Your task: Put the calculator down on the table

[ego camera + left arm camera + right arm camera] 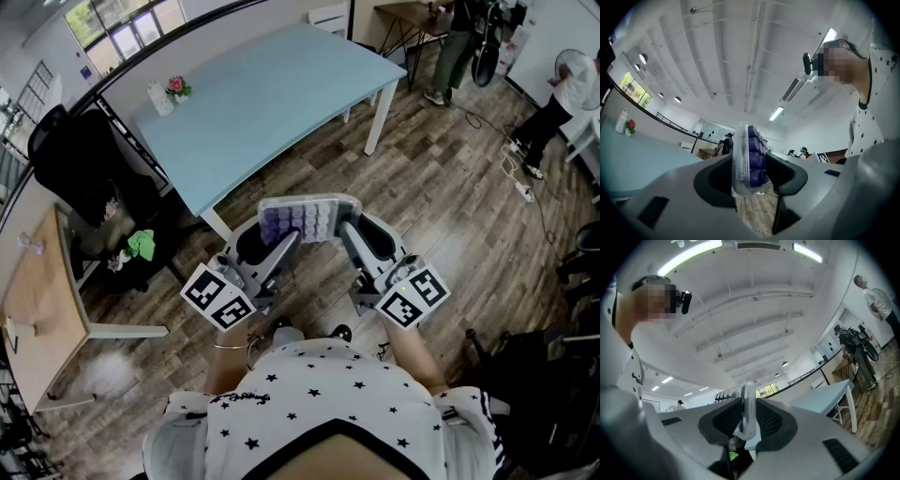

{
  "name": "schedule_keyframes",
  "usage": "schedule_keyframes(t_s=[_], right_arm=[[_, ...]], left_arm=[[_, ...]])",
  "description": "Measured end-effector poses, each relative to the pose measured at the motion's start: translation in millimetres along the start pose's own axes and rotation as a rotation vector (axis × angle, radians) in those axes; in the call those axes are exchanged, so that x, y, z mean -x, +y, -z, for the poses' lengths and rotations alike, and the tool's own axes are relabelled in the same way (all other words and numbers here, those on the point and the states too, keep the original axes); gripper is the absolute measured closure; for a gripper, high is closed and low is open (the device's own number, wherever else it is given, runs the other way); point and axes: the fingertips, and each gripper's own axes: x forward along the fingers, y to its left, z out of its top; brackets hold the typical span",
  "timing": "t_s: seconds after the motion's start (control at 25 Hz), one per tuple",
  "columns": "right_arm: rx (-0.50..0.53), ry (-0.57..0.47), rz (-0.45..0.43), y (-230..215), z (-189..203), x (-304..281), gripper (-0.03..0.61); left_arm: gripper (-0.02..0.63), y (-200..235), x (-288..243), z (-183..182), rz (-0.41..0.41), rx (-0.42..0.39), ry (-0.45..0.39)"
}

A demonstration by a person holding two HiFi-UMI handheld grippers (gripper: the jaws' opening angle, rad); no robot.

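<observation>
A clear-cased calculator (307, 218) with purple keys hangs in the air in front of the person, keys up, over the wooden floor just short of the light blue table (281, 94). My left gripper (289, 242) is shut on its left end and my right gripper (345, 232) on its right end. In the left gripper view the calculator (748, 157) stands edge-on between the dark pads of the left gripper (749, 172). The right gripper view shows its clear rim (748, 408) pinched between the ribbed pads of the right gripper (747, 422).
A white vase with pink flowers (169, 92) stands at the blue table's far left corner. A black chair (89, 178) and a wooden desk (37, 309) are at the left. People stand at the back right (455, 47), and cables lie on the floor (516, 173).
</observation>
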Motion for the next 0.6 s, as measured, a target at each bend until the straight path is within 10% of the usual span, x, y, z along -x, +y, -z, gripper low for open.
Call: schedule_keyframes(t_s=[0.6], right_arm=[[0.001, -0.011, 0.012, -11.2, -3.4, 10.2, 0.489]], left_arm=[[0.407, -5.3, -12.5, 8.0, 0.011, 0.003, -0.004]])
